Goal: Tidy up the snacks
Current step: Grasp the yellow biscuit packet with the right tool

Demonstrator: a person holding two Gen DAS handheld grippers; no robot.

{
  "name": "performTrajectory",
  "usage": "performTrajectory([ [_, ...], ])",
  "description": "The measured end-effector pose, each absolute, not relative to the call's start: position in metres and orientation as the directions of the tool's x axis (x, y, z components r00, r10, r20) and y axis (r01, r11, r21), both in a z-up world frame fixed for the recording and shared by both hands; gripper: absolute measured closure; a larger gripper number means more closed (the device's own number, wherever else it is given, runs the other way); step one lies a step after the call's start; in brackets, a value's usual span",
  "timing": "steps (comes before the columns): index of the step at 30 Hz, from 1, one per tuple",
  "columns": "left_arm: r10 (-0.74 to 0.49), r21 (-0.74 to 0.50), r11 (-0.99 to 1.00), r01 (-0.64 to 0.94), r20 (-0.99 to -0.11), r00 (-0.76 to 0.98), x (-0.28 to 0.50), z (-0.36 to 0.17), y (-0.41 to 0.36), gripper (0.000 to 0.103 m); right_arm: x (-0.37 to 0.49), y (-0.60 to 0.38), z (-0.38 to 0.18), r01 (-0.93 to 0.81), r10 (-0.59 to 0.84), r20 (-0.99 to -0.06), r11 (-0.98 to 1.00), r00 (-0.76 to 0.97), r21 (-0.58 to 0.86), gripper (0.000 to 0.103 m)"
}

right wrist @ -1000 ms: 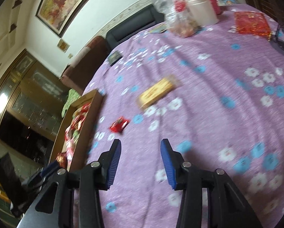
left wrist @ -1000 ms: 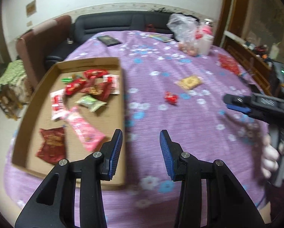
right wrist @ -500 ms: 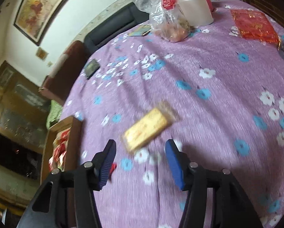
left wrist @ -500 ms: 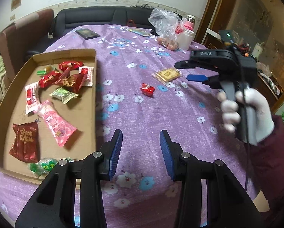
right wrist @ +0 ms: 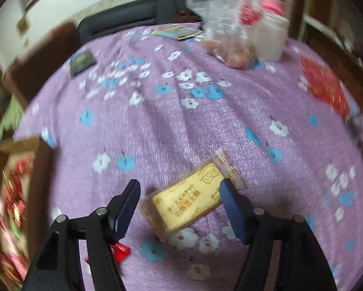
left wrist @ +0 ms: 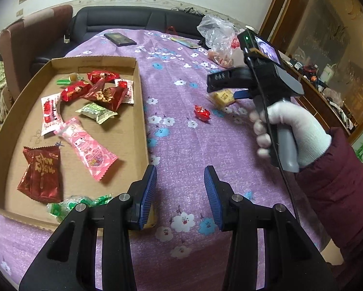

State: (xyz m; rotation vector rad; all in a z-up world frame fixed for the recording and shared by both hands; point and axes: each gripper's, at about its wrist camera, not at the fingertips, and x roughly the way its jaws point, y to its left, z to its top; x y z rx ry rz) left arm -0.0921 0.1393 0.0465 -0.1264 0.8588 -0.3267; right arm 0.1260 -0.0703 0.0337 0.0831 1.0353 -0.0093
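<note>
The right gripper (right wrist: 179, 198) is opening its jaws wider over the yellow biscuit packet (right wrist: 193, 198), which is lying flat on the purple cloth (right wrist: 157, 126) in the lower middle of the right wrist view. The packet is sitting between the two fingers, but neither pad seems to be pressing on it yet. The left gripper (left wrist: 180, 194) is hanging at the bottom of its own frame, jaws partly open and holding nothing, just beside the cardboard tray (left wrist: 142, 111) where most snacks are already lying.

The likely trouble is the packet's angle: it is lying slantwise to the fingers, so closing now risks pinching a corner and letting it swivel or slip out. The wrapper looks slick and flat, so the fingertips may skate over it or bunch the cloth instead. The small red candy (left wrist: 202, 112), near the packet at the middle of the left view, is probably close enough to get knocked aside.
</note>
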Motion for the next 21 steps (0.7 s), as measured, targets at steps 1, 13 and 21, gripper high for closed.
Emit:
performTrajectory([
  [1,-0.334,-0.241,0.942,0.232,-0.72,0.608,-0.093,0.047,0.14,0.062,0.123,-0.073,0.033,0.031,0.042,-0.859,0.997,0.51,0.067,0.035],
  [13,-0.413,-0.303,0.91,0.283,-0.7,0.582,-0.094,0.047,0.13,0.063,0.061,-0.177,0.03,0.107,0.143,-0.881,0.971,0.452,0.213,0.052],
  [21,-0.437,-0.3,0.898,0.323,-0.707,0.557,-0.1,0.05,0.107,0.063,0.083,-0.164,0.037,0.13,0.281,-0.817,0.91,0.504,0.393,0.044],
])
